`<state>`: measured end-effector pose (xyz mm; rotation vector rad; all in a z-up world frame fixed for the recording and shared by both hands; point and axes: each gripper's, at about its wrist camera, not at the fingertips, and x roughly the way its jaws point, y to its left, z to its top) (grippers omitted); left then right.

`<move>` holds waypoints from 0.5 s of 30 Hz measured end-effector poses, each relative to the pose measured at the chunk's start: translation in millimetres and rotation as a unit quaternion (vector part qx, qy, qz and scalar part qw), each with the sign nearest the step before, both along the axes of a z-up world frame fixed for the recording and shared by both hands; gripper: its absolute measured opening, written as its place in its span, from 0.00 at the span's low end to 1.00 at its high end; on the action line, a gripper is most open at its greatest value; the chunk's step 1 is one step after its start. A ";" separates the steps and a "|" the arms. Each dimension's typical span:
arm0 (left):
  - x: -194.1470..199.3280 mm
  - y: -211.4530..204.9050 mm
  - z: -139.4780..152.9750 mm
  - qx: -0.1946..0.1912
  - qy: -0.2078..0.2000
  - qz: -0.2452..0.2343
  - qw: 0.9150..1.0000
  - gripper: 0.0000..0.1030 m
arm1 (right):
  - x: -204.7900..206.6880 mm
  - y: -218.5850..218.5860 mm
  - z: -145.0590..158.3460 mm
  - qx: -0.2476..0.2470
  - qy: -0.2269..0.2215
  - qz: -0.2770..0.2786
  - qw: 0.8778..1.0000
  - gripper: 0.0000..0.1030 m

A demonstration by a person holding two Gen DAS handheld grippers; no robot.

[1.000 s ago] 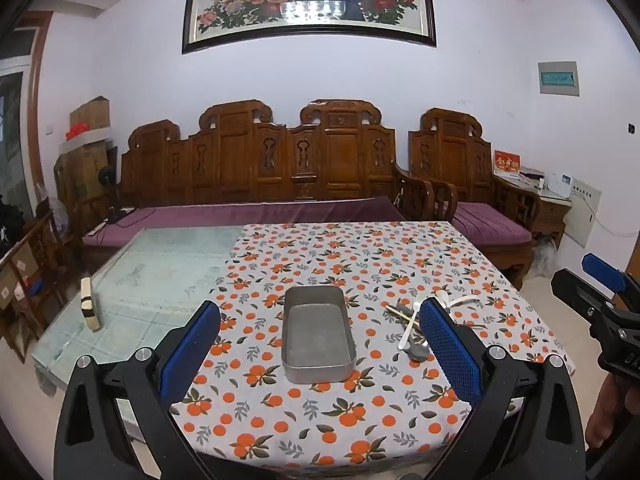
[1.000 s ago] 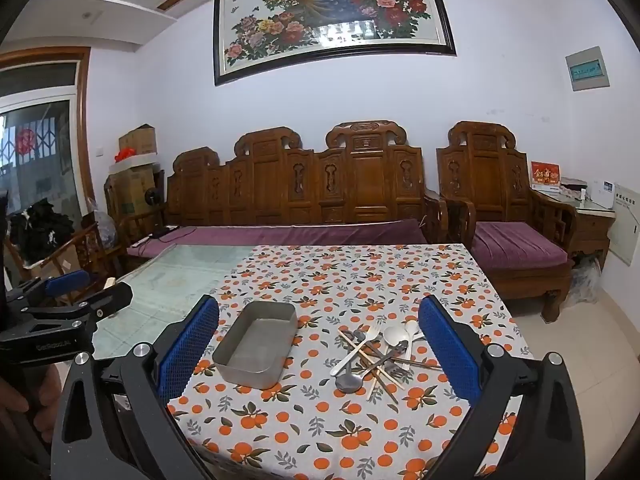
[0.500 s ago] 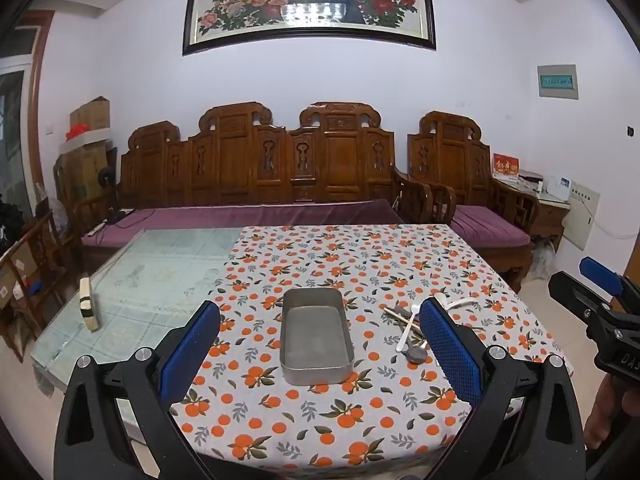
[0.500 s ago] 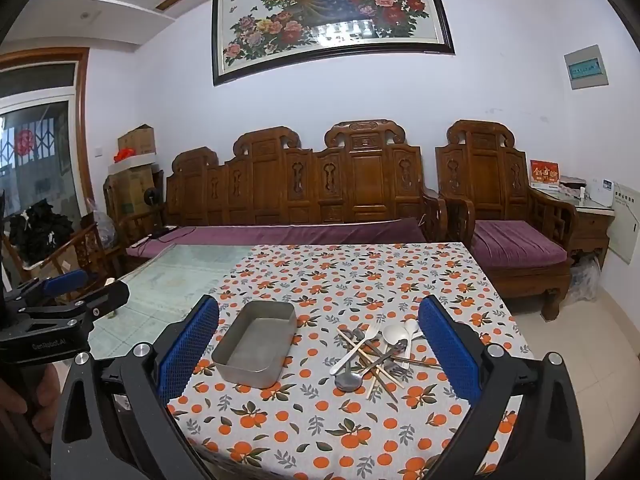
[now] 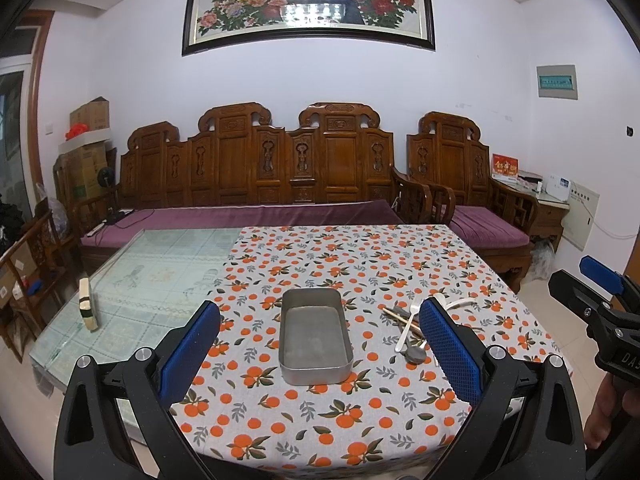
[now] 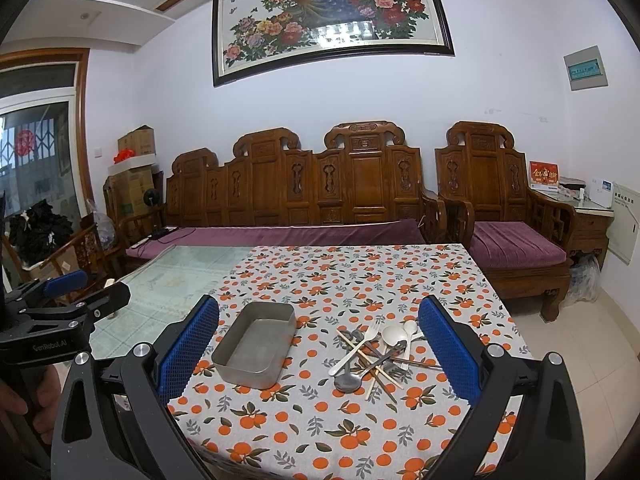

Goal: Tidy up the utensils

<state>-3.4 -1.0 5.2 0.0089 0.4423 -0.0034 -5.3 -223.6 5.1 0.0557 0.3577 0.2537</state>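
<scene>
Both the left gripper [image 5: 318,356] and the right gripper [image 6: 318,354] hang wide open, holding nothing. Beyond them, on the orange-print tablecloth [image 6: 360,276], a tangled pile of steel spoons, white plastic cutlery and wooden chopsticks [image 6: 376,354] lies beside an empty rectangular metal tray [image 6: 256,344].

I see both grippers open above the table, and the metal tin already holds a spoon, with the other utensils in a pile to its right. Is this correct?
One detail is wrong: the metal tin is empty, as the right wrist view shows. Every spoon lies in the utensil pile to its right. The left gripper and right gripper are indeed open.
</scene>
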 end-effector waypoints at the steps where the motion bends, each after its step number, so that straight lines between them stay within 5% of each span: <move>1: 0.0 -0.1 0.1 0.000 0.000 0.000 1.000 0.94 | -0.1 0.2 0.1 0.000 0.000 0.000 1.000 0.98; 15: 0.4 -1.2 -0.7 0.000 -0.001 0.000 1.000 0.94 | -0.9 -0.6 1.0 0.001 -0.001 0.000 1.000 0.98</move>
